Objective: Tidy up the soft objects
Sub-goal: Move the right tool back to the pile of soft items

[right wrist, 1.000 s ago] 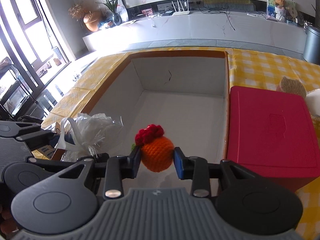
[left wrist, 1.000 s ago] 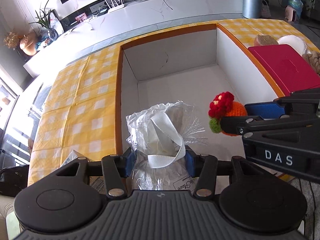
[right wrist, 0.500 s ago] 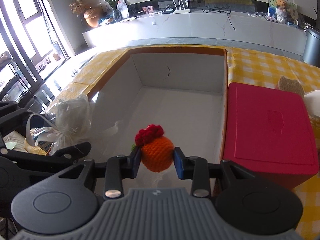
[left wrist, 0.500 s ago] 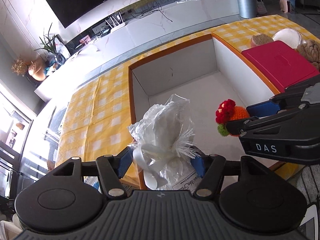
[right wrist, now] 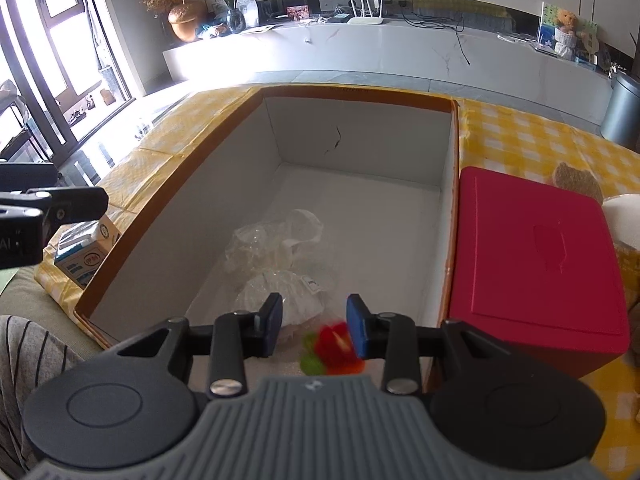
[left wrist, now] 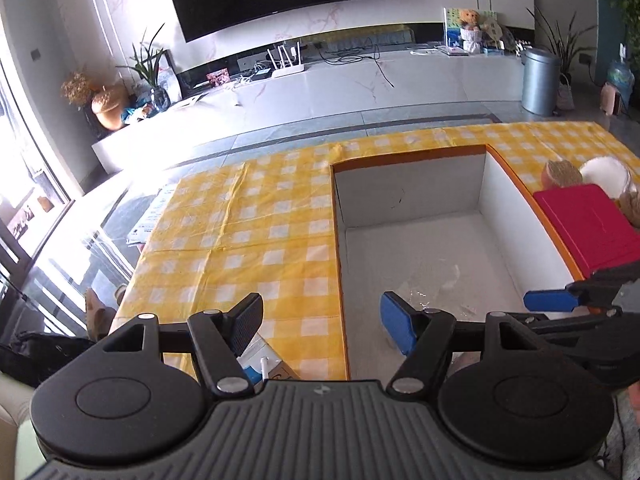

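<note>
Orange woolly toy (right wrist: 332,344): drop beside clear plastic bag (right wrist: 276,256) in white cardboard box (right wrist: 360,136); right fingers (right wrist: 272,324) narrow and loose, left fingers (left wrist: 396,328) just opened wide, empty.

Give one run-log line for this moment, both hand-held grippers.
left hand-held gripper jaws just opened, empty | plastic bag in box | right hand-held gripper open, crochet toy loose beneath it

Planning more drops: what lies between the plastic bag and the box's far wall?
Nothing; bare box floor from plastic bag to far wall, seen in right wrist view.
</note>
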`<state>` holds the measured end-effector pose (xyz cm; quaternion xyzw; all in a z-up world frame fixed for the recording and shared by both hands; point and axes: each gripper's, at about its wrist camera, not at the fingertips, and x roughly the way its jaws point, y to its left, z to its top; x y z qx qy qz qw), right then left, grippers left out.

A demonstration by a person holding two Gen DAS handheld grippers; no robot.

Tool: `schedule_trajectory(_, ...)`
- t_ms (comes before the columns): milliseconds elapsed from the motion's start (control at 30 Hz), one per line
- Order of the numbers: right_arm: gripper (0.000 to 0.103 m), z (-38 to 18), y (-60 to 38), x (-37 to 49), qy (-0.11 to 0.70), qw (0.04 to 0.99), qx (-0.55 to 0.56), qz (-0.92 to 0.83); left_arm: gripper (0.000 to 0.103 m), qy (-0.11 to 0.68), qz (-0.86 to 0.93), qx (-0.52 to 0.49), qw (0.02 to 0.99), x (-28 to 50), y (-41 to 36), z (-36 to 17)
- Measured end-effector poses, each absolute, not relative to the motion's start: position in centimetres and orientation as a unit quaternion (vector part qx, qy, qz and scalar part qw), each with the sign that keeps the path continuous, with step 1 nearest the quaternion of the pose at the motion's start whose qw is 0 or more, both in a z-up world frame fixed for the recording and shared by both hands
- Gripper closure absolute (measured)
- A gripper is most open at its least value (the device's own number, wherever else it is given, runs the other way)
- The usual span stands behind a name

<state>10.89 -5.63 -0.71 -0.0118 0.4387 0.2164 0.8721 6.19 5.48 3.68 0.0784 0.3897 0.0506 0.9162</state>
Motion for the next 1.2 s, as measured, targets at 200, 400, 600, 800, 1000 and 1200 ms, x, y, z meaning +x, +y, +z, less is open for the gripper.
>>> schedule_trajectory(200,0.072,-1.0,-4.8,10.5,0.44,0.869,-0.026,0.223,0.023,0.386,0.054,0.063,0.919,6.0,6.2,3.8)
schedule_trajectory(400,0.071,-0.2,-5.8,10.6,0.431,0.873,-0.003,0.227,0.023,0.384,0.027,0.052,0.921,5.7,5.9,3.8)
schedule_trajectory(600,0.062,1.8,-7.5,9.4,0.4,0.888,0.023,0.226,0.022,0.369,0.014,0.026,0.929,5.1,5.5,4.3)
schedule_trajectory(800,0.04,4.3,-10.4,8.2,0.36,0.91,0.042,0.201,0.021,0.356,-0.002,0.023,0.934,4.7,4.8,4.8)
schedule_trajectory(1000,0.03,6.0,-15.2,6.8,0.325,0.937,0.049,0.12,0.021,0.358,-0.023,0.019,0.933,4.8,3.5,4.7)
schedule_trajectory(1200,0.021,6.2,-22.1,6.4,0.321,0.944,0.076,0.003,0.02,0.362,-0.048,0.009,0.931,4.7,2.1,4.3)
